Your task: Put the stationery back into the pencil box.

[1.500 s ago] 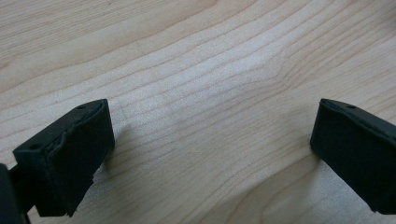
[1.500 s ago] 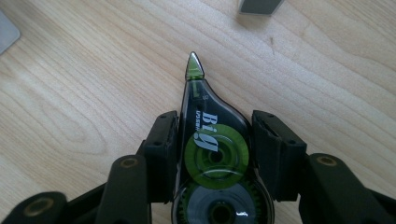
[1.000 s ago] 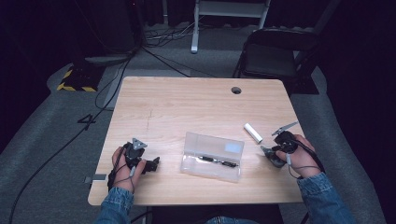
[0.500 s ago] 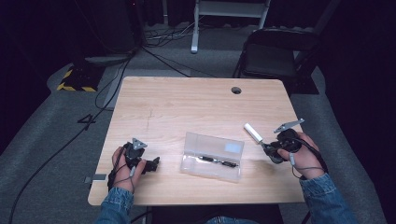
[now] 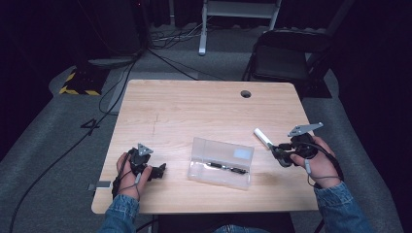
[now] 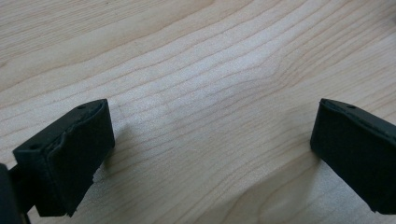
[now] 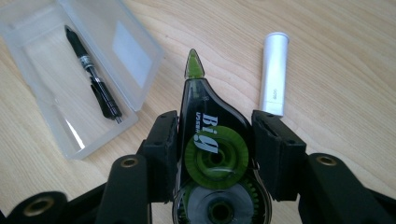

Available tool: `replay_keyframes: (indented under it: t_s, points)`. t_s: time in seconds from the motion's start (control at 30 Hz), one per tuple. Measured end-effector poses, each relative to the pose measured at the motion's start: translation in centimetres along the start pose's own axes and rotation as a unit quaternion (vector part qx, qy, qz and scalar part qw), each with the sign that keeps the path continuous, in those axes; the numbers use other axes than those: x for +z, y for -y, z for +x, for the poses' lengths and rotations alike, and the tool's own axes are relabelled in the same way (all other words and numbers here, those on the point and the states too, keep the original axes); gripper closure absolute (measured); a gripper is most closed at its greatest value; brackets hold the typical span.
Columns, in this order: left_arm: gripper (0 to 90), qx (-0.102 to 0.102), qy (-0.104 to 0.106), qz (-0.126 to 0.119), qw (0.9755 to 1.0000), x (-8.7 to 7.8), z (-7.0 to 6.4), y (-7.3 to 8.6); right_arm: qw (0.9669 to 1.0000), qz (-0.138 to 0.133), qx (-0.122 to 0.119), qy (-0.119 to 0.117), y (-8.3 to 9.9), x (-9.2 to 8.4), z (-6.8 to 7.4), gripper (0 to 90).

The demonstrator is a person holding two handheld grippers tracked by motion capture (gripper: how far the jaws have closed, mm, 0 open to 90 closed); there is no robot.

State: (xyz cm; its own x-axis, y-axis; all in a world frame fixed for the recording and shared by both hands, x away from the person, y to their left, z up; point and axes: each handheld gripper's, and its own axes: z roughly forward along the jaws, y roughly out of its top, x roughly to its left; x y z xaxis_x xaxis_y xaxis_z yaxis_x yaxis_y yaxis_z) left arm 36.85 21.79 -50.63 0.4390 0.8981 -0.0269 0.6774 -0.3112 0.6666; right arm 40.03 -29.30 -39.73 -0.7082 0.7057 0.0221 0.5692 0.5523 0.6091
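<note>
My right gripper (image 7: 215, 144) is shut on a dark correction-tape dispenser (image 7: 210, 154) with green wheels, its green tip pointing forward; in the high view the right gripper (image 5: 281, 156) hangs above the table's right side. A white tube (image 7: 273, 72) lies on the wood just right of it, also seen as the white tube (image 5: 262, 136). A clear plastic case (image 5: 221, 162) with a black pen (image 7: 93, 77) inside lies mid-table, to the left of the held dispenser. My left gripper (image 5: 160, 170) rests at the front left, jaws open over bare wood (image 6: 210, 121).
The wooden table (image 5: 194, 111) has a round cable hole (image 5: 246, 93) near its far edge. A dark folding chair (image 5: 286, 58) stands behind the far right corner. Cables run over the grey floor at the left and back.
My right gripper has risen off the table with the dispenser and moved slightly away from the front edge. The left hand has stayed put.
</note>
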Motion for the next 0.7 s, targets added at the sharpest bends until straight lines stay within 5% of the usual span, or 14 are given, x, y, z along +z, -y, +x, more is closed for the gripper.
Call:
replay_keyframes:
  t_s: [0.7]
  points:
    - [0.2,0.000,0.000,0.000,1.0000,0.0,0.0,0.0,0.9974,-0.026,-0.059,-0.033,-2.3,-0.2,2.8,52.9]
